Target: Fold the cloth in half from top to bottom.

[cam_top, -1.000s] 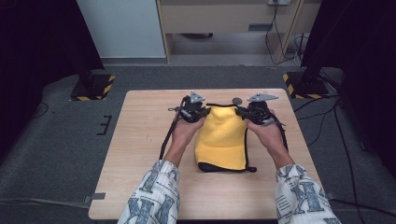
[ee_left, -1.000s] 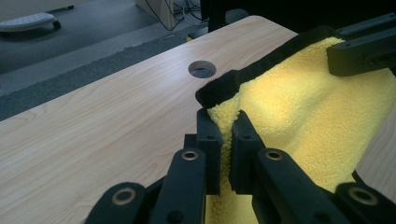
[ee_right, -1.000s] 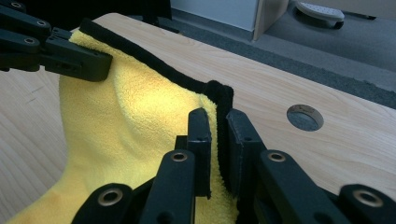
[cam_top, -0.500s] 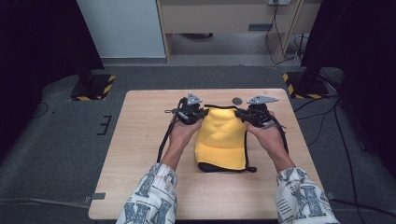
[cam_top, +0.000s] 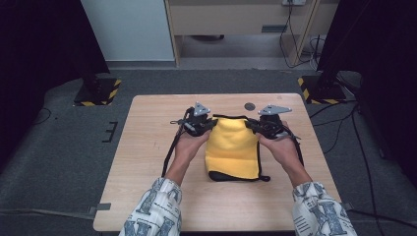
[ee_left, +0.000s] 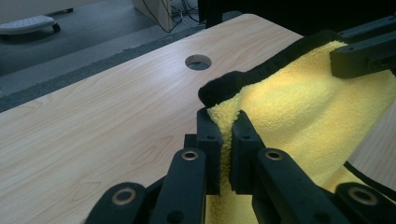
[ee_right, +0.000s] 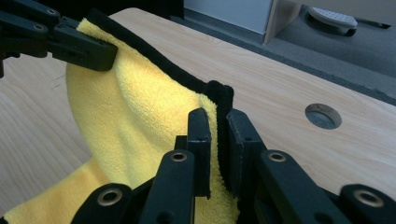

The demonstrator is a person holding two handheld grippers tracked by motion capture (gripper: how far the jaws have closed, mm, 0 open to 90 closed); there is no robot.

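- My left gripper (cam_top: 210, 125) has its jaws closed on the far left corner of the yellow cloth (cam_top: 232, 147); in the left gripper view the gripper (ee_left: 226, 135) has yellow pile squeezed between the two black pads, with the cloth's black edging curling over just beyond the tips at 12 o'clock.
- My right gripper (cam_top: 252, 125) is likewise clamped on the far right corner; in the right gripper view (ee_right: 218, 128) the black-trimmed edge runs between the pads with only a thin slit of cloth between them.
- From the left gripper view, the right gripper's jaw tip bites the cloth at about 2 o'clock; from the right gripper view, the left gripper's tip bites it at about 10 o'clock.
- The cloth's far edge is lifted and slung between the two grips, sagging slightly mid-span. The near part lies flat on the table (cam_top: 147, 191), its black hem toward me at 6 o'clock.
- The cloth sits near the table's centre, slightly toward 12 o'clock.
- A round hole (cam_top: 250, 105) in the tabletop lies just beyond the cloth, at 12 to 1 o'clock from it.
- Black cables trail from both grippers back along my forearms toward 6 o'clock.
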